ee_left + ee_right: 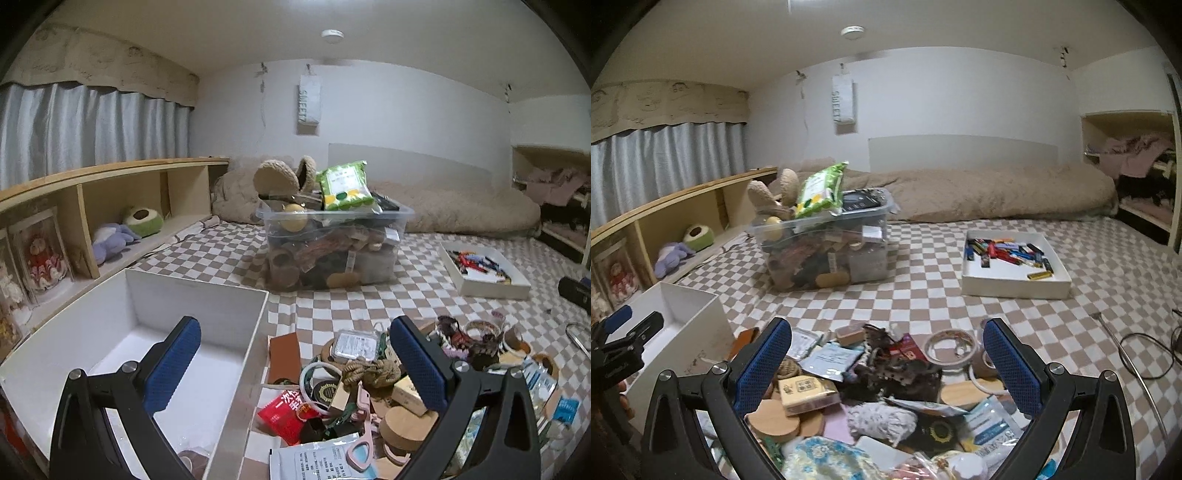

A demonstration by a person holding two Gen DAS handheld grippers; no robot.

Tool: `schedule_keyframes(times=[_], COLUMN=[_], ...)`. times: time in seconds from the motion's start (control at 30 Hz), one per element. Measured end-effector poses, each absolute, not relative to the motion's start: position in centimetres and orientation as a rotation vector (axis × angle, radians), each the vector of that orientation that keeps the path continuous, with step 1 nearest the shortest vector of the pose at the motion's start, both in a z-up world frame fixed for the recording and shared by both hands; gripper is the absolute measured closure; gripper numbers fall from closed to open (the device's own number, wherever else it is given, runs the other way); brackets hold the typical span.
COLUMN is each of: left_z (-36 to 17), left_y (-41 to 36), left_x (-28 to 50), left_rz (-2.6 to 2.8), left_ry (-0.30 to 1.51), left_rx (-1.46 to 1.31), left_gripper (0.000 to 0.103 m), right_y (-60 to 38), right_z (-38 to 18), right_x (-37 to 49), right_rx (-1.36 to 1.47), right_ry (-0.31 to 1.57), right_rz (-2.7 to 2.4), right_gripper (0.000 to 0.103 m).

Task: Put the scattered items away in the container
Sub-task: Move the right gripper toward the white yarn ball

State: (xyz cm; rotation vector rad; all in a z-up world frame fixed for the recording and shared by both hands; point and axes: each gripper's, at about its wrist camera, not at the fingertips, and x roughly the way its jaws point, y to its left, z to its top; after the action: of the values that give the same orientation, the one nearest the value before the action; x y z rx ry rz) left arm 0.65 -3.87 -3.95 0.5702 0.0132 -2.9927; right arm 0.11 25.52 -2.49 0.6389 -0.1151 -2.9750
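At far left the white container (192,295) sat on the checked cover, something brownish, too cut off to name, in its near corner. The left gripper (295,365) hung over its right wall, jaws spread wide and holding nothing. Just beside it lay the scattered items (871,373): a rope knot (369,371), a wooden stamp block (805,391), a tape roll (951,347). The right gripper (886,365) hovered above that heap, jaws likewise apart and empty.

Both tools gape wide, left tool (295,363) and right tool (886,363) (nothing between either's blue pads).
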Motion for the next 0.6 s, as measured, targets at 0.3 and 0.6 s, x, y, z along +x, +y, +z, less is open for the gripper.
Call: schedule_keyframes(times=[0.3, 0.6], left_z=[-6.1, -8.3], left_y=[-2.8, -2.0], left_x=[-0.6, -2.0], left_rz=[-3.032, -3.025], left_ry=[0.055, 0.097], left_rx=[0.718, 0.903], left_gripper=[0.000, 0.000], right_y=[27.7, 27.9], right_z=[-4.2, -6.7], right_x=[-0.8, -2.1], right_rx=[0.715, 0.855], right_ry=[-0.178, -0.186], right_rz=[-3.012, -3.009], right_gripper=[0.000, 0.000])
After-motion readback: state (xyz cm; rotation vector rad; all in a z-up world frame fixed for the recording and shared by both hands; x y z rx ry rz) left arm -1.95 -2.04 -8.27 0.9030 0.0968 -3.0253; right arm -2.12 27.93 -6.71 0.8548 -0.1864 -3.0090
